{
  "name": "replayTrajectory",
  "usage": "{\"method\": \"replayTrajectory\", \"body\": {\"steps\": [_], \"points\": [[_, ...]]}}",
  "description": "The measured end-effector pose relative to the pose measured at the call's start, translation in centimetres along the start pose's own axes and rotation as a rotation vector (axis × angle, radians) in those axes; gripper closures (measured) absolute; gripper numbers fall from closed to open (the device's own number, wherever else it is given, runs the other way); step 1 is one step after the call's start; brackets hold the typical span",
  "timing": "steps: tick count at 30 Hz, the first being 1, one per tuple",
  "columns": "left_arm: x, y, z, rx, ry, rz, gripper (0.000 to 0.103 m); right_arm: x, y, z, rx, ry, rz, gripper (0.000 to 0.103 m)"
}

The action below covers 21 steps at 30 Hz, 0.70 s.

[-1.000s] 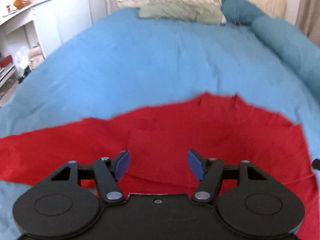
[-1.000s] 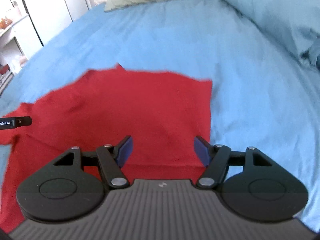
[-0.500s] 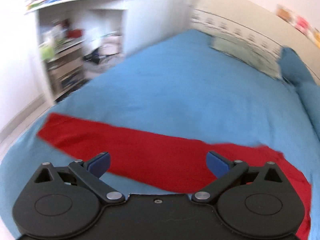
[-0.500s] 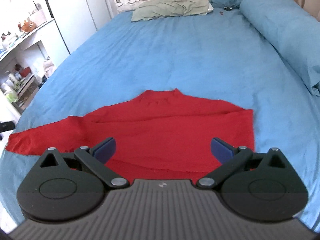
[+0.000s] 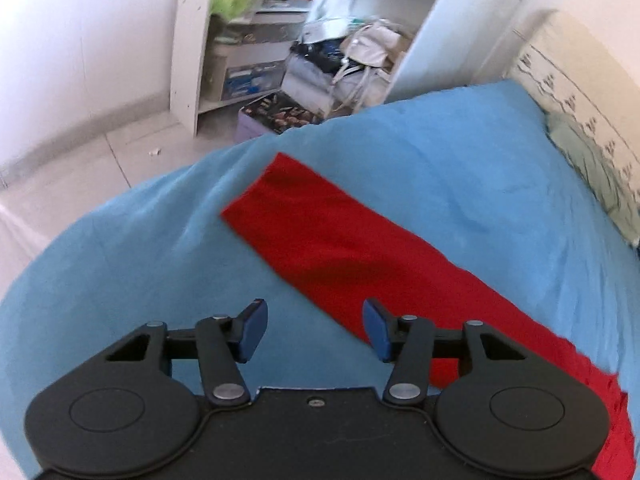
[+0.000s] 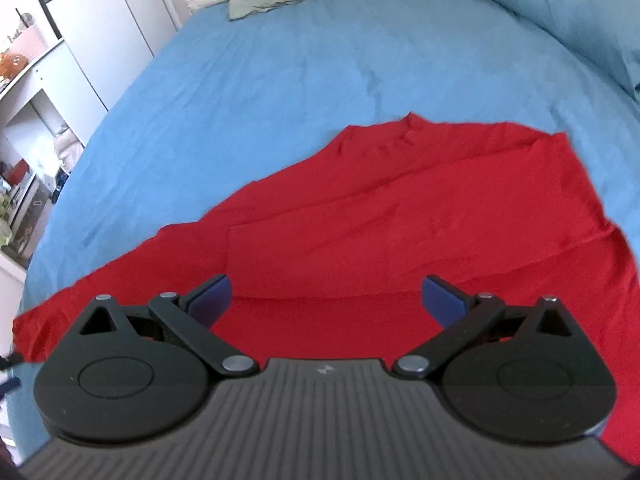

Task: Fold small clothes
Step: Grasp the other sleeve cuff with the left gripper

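Blue bedspread (image 6: pixel 280 80) carries a flat, creased red garment (image 6: pixel 400 220).

- The red garment (image 5: pixel 360 252) in the left wrist view runs out of frame at 4 o'clock; its body and far sleeve cannot be seen there.
- The left gripper (image 5: pixel 315 330) body covers part of that sleeve at 5 o'clock.
- In the right wrist view, the right gripper (image 6: pixel 326 300) hides the garment's near hem at 6 o'clock, and its right side is cut off at 4 o'clock.
- The sleeve end (image 6: pixel 28 332) at 8 o'clock slips behind the gripper housing.
- Shelf clutter (image 5: pixel 344 56) at 12 o'clock is blurred; single items cannot be told apart.
- The pillow (image 5: pixel 596 176) at 3 o'clock is cropped by the frame edge.
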State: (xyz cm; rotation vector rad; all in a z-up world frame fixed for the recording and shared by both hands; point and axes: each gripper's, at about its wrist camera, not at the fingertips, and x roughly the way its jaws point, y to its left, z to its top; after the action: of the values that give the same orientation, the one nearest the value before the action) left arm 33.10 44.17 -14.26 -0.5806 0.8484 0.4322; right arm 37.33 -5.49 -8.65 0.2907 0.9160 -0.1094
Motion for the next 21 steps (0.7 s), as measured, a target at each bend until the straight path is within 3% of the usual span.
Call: {"method": "replayTrajectory", "body": {"steps": [10,12,15,21], "points": [[3.9,0.4,1.5,-0.023,-0.034,-0.027,0.056,1.6,2.8,-0.6,-0.019,0.004,-0.029,0.000],[4.3,0.1,1.7,-0.010,-0.053,-0.008,0.062,1.8,2.7,-0.7,-0.019,0.005,-0.032,0.000],[4.5,-0.5,1.9,0.023,-0.062,0.034,0.093,2.3,2.5,-0.5,-0.019,0.006,-0.034,0.000],[2.2,-3.1,2.1,0.092,-0.127,0.034,0.097,2.4,1.1,-0.1,-0.008,-0.002,-0.027,0.000]]}}
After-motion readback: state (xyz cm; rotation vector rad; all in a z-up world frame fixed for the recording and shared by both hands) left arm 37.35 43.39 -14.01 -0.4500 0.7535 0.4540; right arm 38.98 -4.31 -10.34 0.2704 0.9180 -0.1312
